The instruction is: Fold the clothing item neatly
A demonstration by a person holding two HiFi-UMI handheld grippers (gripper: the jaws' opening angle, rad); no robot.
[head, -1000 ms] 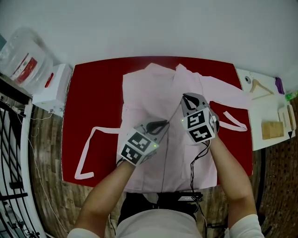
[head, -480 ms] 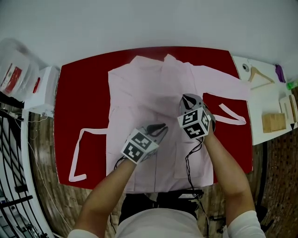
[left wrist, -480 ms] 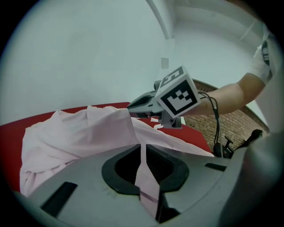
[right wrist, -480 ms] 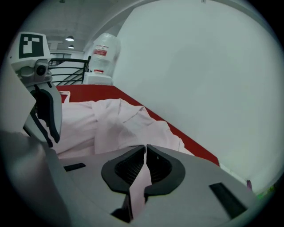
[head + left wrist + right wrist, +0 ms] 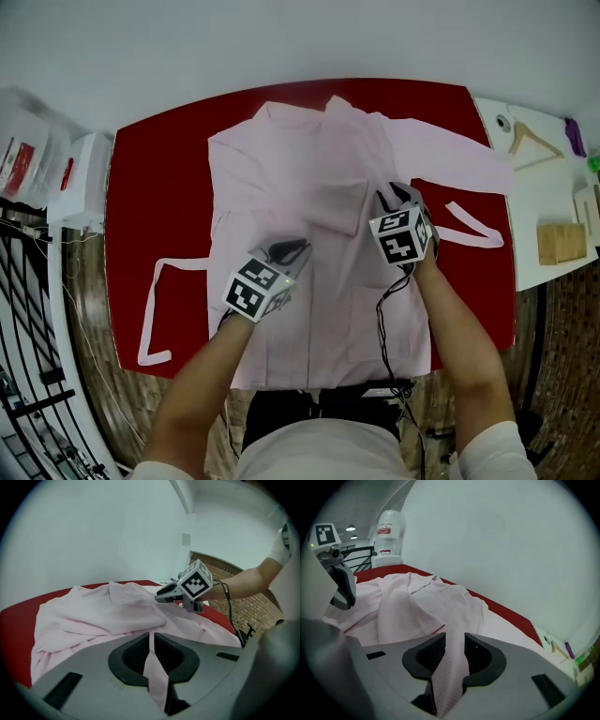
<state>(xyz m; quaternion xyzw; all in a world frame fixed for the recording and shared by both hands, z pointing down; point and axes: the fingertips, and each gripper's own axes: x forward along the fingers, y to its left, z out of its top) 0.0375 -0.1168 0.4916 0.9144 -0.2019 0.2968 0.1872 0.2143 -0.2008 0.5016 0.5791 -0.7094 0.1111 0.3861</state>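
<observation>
A pale pink garment (image 5: 300, 159) lies spread on the red table (image 5: 159, 187), one sleeve (image 5: 450, 159) out to the right and a small raised fold (image 5: 342, 204) at its middle. My left gripper (image 5: 298, 247) is low over the left front panel, shut on a thin pinch of pink cloth (image 5: 152, 665). My right gripper (image 5: 384, 194) is at the right of the fold. Its jaws have just been opening, and a band of cloth (image 5: 452, 667) still lies loose between the parted pads. Each gripper shows in the other's view: the right gripper (image 5: 161, 595) and the left gripper (image 5: 342, 588).
The garment's belt loops over the table at the left (image 5: 155, 309) and right (image 5: 473, 230). A white box (image 5: 80, 178) and a plastic bag (image 5: 23, 150) stand left of the table by a black railing (image 5: 28, 328). A white side table holds a hanger (image 5: 530, 141) and a wooden block (image 5: 558, 242).
Both grippers have sunk toward the garment and drawn slightly nearer me, laying the lifted cloth down. The right jaws have parted. The left stays clamped.
</observation>
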